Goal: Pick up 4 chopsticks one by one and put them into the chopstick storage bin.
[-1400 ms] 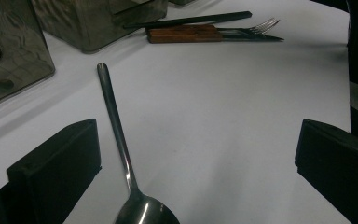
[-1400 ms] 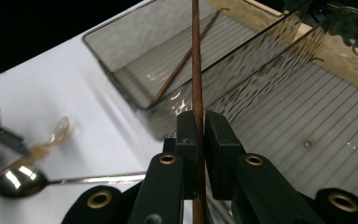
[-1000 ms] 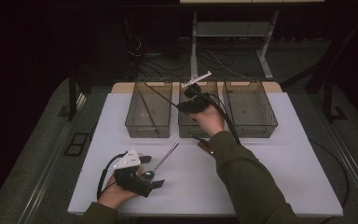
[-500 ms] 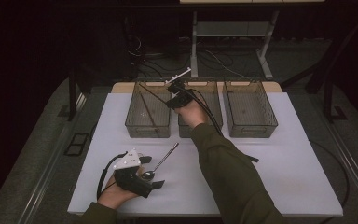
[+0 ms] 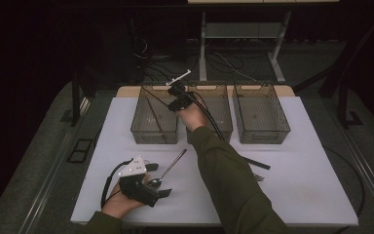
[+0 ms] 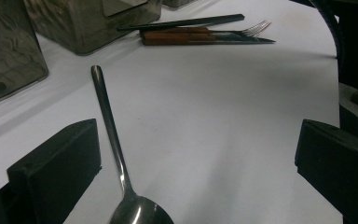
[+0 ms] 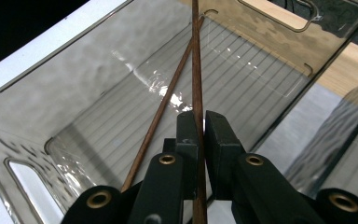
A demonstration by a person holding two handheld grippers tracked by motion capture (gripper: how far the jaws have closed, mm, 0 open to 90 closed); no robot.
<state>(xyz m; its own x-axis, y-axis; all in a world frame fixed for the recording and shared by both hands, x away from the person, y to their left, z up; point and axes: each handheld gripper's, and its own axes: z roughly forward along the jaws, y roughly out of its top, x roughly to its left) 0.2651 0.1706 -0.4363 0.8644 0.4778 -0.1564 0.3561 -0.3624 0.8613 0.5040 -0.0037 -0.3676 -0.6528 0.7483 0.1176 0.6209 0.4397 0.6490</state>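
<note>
My right gripper [image 5: 175, 96] hangs over the left clear bin [image 5: 141, 127], its tips reaching down inside the bin's right side. In the right gripper view its jaws [image 7: 198, 120] are shut on a thin brown chopstick [image 7: 196, 56] that runs straight ahead into the bin [image 7: 88, 88]. A second brown chopstick [image 7: 161, 114] lies slanted inside that bin. At the table's front left my left gripper [image 5: 152, 188] rests open, low over the white table. A metal spoon [image 5: 169, 167] lies between its jaws, closer to the left jaw [image 6: 116, 154], with nothing pressing on it.
A middle bin [image 5: 222, 126] and a right bin [image 5: 262, 130] stand beside the left one at the back. A black stick [image 6: 186, 21], a wood-handled knife [image 6: 182, 37] and a fork [image 6: 256, 29] lie together on the white table [image 5: 302, 185], right of my forearm.
My right hand has carried the chopstick leftward, from above the middle bin to the left bin, and a little lower. The left gripper and the spoon have stayed put.
</note>
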